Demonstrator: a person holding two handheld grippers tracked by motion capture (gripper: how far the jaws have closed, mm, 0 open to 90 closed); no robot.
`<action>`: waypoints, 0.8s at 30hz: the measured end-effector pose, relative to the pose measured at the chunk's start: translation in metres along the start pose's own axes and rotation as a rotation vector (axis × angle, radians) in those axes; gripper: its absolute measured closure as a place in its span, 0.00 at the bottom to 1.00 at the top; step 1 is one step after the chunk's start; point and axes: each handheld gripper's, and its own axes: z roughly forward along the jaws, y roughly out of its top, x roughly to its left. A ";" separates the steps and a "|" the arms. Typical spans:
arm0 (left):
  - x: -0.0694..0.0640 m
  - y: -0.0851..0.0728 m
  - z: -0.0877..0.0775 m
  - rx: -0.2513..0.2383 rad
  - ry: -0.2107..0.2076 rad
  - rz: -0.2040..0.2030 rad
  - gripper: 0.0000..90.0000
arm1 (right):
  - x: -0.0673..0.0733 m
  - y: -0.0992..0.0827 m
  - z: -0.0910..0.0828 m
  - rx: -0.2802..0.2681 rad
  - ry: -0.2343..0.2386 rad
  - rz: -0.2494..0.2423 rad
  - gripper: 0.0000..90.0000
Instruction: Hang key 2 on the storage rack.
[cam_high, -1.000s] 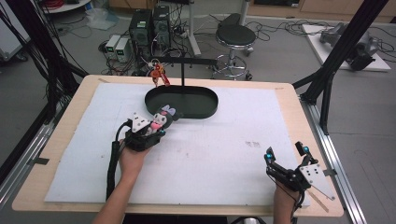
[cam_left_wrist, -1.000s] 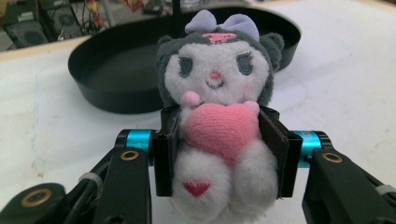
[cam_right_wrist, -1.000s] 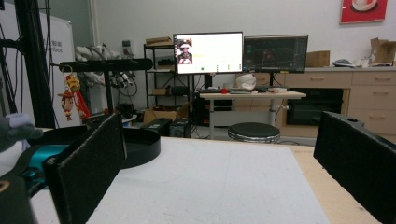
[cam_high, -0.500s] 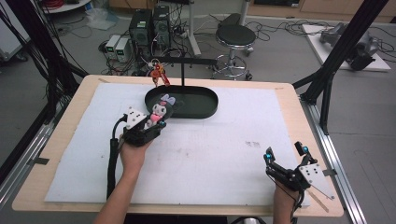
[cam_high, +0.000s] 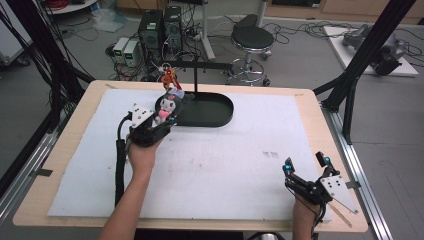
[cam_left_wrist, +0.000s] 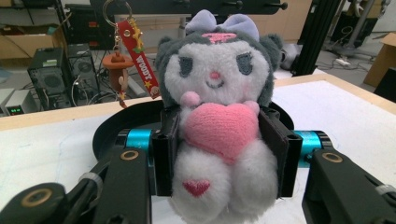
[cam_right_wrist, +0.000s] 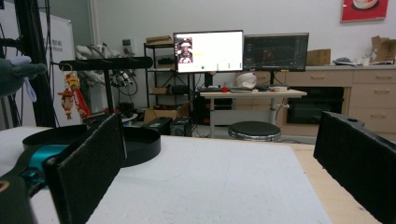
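Note:
My left gripper is shut on a plush toy, a grey and white doll with a purple bow and a pink heart on its chest. Both pads press its sides in the left gripper view. In the high view the plush toy hangs over the left end of the black oval tray. A black stand rises from the tray, and a red keychain charm dangles from its bar. My right gripper rests open near the table's front right corner, with nothing between its jaws.
A white mat covers most of the wooden table. Beyond the far edge stand computer towers and a round stool. A black frame post slants at the right.
My left gripper has risen and moved toward the tray's left end, carrying the plush toy closer to the hanging charm. The right gripper has stayed where it was.

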 end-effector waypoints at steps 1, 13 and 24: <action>0.000 0.001 0.001 -0.005 0.002 -0.001 0.60 | 0.000 0.000 0.000 0.000 0.000 0.000 0.02; 0.002 0.018 0.008 -0.015 0.014 -0.002 0.60 | 0.000 0.000 0.000 -0.001 -0.001 0.001 0.02; 0.007 0.034 0.017 -0.028 0.037 -0.013 0.61 | -0.001 0.000 0.000 0.001 -0.002 0.004 0.02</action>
